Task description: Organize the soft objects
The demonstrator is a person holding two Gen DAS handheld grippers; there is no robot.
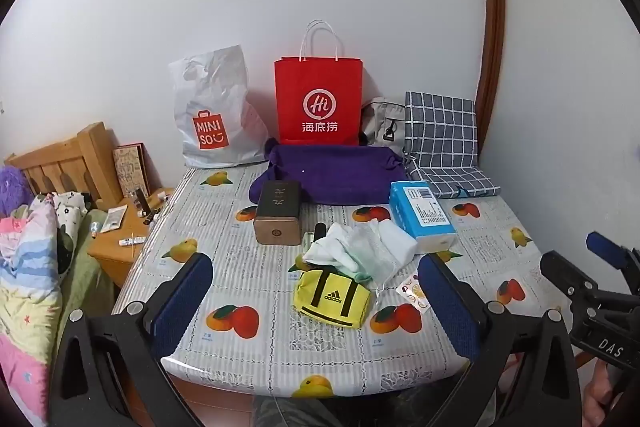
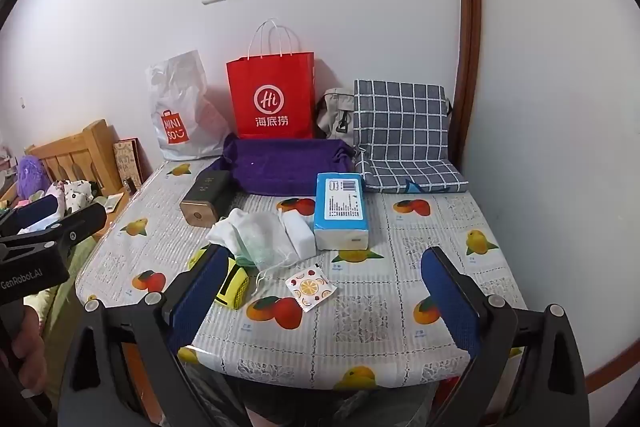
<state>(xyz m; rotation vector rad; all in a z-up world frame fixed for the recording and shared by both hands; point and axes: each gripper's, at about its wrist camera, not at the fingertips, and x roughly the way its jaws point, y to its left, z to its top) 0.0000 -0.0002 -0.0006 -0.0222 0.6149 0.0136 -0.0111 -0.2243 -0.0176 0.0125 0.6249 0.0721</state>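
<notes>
A small table with a fruit-print cover [image 1: 248,291] [image 2: 400,259] holds a heap of white and pale green cloths [image 1: 356,251] [image 2: 256,235]. A yellow Adidas pouch [image 1: 332,301] [image 2: 234,285] lies in front of the heap. A blue tissue pack [image 1: 422,215] [image 2: 340,211] sits to its right and a folded purple towel [image 1: 328,173] [image 2: 280,165] lies behind. My left gripper [image 1: 316,301] hovers open above the near edge, with the pouch between its fingers in the picture but untouched. My right gripper [image 2: 324,301] is open too, over a small fruit-print packet [image 2: 310,287].
A red paper bag [image 1: 318,103], a white Miniso bag [image 1: 212,115] and a checked cushion [image 1: 440,139] line the wall. A dark box with a wooden end [image 1: 278,217] stands left of the cloths. A bed with bedding [image 1: 28,267] and a wooden nightstand [image 1: 120,239] lie to the left.
</notes>
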